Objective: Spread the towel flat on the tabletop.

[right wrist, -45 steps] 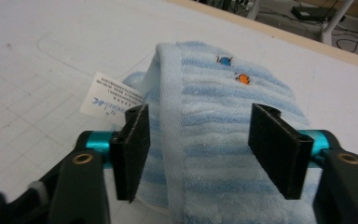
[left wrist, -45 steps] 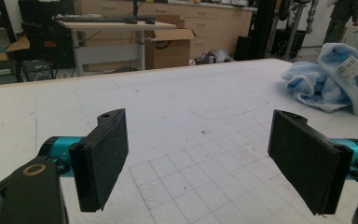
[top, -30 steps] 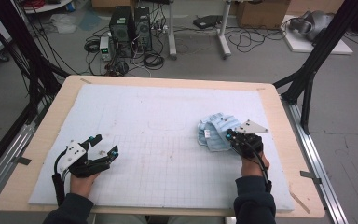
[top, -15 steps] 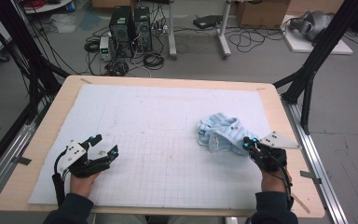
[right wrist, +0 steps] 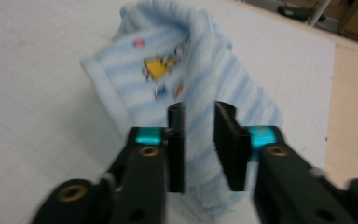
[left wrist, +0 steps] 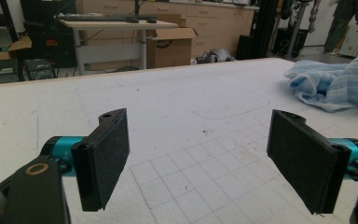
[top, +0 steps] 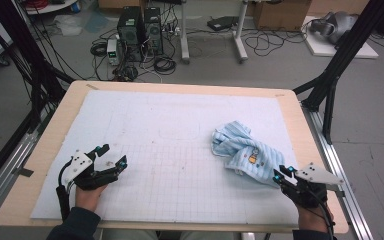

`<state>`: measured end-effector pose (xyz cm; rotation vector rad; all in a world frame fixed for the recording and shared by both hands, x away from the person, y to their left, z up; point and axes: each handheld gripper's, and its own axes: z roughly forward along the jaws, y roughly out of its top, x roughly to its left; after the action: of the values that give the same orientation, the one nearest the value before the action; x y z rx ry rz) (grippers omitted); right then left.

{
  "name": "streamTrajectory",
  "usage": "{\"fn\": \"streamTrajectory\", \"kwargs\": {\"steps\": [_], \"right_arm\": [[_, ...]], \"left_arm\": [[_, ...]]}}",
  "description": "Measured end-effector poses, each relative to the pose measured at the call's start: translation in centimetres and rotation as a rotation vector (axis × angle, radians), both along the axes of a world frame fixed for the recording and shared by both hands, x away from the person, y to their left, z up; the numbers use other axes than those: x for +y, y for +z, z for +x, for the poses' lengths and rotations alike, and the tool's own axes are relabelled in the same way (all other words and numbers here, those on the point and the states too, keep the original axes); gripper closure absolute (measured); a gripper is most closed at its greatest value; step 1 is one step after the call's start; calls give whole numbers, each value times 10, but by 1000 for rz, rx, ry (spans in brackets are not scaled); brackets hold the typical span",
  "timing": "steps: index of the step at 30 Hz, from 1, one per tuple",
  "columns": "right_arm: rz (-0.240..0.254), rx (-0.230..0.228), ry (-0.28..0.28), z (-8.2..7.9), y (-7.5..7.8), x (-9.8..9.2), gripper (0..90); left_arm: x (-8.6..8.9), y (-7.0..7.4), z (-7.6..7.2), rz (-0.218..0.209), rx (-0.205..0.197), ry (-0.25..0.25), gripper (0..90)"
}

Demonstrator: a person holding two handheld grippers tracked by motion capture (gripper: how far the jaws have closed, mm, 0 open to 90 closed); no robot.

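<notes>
- My left gripper point(top: 111, 156) sits at the near left of the mat point(top: 180, 125), low over the grid. Its 2 jaws stand wide apart with only bare mat between them.
- My left hand point(top: 87, 192) holds it from the near edge of the table point(top: 50, 145).
- My right gripper point(top: 283, 173) sits at the near right corner of the mat. In the right gripper view its 2 jaws stand a narrow gap apart, part open. I cannot tell whether they touch the cloth point(right wrist: 200, 70).
- The cloth, pale blue and striped with small coloured marks, lies bunched on the right half of the mat, just ahead of my right gripper.
- In the left gripper view the cloth point(left wrist: 335, 84) lies far right, well apart from my left jaws.
- Beyond the table, computers point(top: 140, 27) and cables lie on the floor.
</notes>
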<state>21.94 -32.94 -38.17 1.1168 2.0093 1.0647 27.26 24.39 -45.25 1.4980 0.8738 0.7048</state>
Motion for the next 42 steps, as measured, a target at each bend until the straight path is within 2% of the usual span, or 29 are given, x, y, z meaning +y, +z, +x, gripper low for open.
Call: {"fn": "streamTrajectory", "kwargs": {"steps": [2, 3, 5, 8, 12, 15, 18, 19, 20, 23, 27, 28, 29, 32, 34, 35, 36, 38, 39, 41, 42], "right_arm": [[8, -35, 6, 6, 9, 8, 514], [9, -48, 14, 11, 13, 13, 493], [9, -58, 35, 24, 19, 26, 420], [-9, -48, 52, 50, 22, 50, 366], [-51, -4, 61, 88, 15, 78, 287], [-118, 43, 60, 110, 5, 95, 267], [-168, 108, 47, 125, -6, 103, 294], [-182, 129, 41, 128, -10, 104, 328], [-195, 154, 37, 131, -14, 104, 349], [-190, 191, 36, 134, -21, 102, 402], [-187, 234, 49, 135, -31, 98, 527], [-187, 234, 49, 135, -31, 98, 527], [-179, 247, 60, 134, -34, 97, 622], [-133, 253, 77, 131, -36, 94, 717], [-100, 261, 92, 129, -36, 93, 732], [-100, 261, 92, 129, -36, 93, 732], [-64, 261, 120, 125, -35, 93, 734], [-29, 256, 144, 122, -34, 96, 734], [-21, 252, 168, 119, -33, 99, 734], [-17, 252, 179, 117, -32, 103, 734], [-2, 244, 224, 113, -30, 112, 734]], "left_arm": [[0, 0, 0, 0, 0, 0, 213], [0, 0, 0, 0, 0, 0, 213], [0, 0, 0, -3, 1, 0, 213], [0, 0, 0, -2, 1, -3, 213], [0, 0, 0, -7, 1, -2, 213], [0, 0, 0, -8, 2, -3, 213], [0, 0, 0, -3, 3, -5, 213], [0, 0, 0, -7, 3, -3, 215], [0, 0, 0, -7, 4, -2, 215], [0, 0, 0, -7, 3, -2, 216], [0, 0, 0, -7, 4, -3, 216], [0, 0, 0, -7, 4, -3, 216], [0, 0, 0, -7, 4, -3, 216], [0, 0, 1, -9, 4, -2, 216], [0, 0, 1, -9, 5, -2, 216], [0, 0, 1, -9, 5, -2, 216], [0, 0, 1, -8, 6, -2, 217], [0, 0, 1, -8, 7, -2, 217], [0, 0, 1, -8, 7, -2, 217], [0, 0, 1, -5, 7, -4, 217], [0, 0, 1, -3, 6, -6, 217]]}}
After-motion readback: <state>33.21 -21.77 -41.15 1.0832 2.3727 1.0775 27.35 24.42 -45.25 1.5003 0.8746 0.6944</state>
